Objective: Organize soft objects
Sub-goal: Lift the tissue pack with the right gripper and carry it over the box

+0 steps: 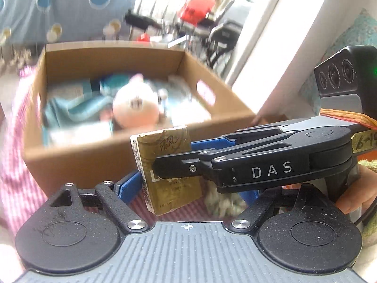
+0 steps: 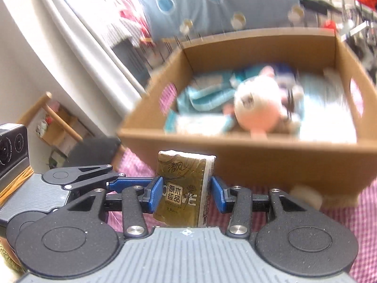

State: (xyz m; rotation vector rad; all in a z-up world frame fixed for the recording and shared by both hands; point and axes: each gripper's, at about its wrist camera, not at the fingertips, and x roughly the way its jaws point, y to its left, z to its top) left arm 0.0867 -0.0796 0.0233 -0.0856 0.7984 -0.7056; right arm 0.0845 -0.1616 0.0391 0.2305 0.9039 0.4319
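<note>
The tissue pack (image 2: 182,188), a golden-brown packet with printed characters, stands upright in the air. It hangs above the pink checked cover (image 2: 341,214) and just short of the near wall of the cardboard box (image 2: 247,160). My right tool (image 2: 186,193) pinches it: one blue pad (image 2: 154,194) presses the pack's left face and the other sits against its white right edge.

That tool tips forward and downward, aimed toward the box's near wall. From the left wrist camera I see it reaching in sideways from the right edge of the view. Its black linkage crosses in front of the pack, and the person's hand (image 1: 353,198) is wrapped around the grip behind it.

My left tool (image 1: 187,189) is spread wide. Its blue pads (image 1: 127,185) stand clear on either side of the pack without touching it. It also tilts down toward the cover, low and close beside the right tool.

The box sits on the pink cover, open at the top, with a handle cutout in each side wall. Inside lie a white and pink plush toy (image 2: 256,108) and teal fabric (image 2: 202,99), both blurred. A fuzzy cream thing (image 1: 223,202) lies on the cover under the right tool. Behind the box leans a pale blue pillow (image 2: 212,7) with round blue spots.
</note>
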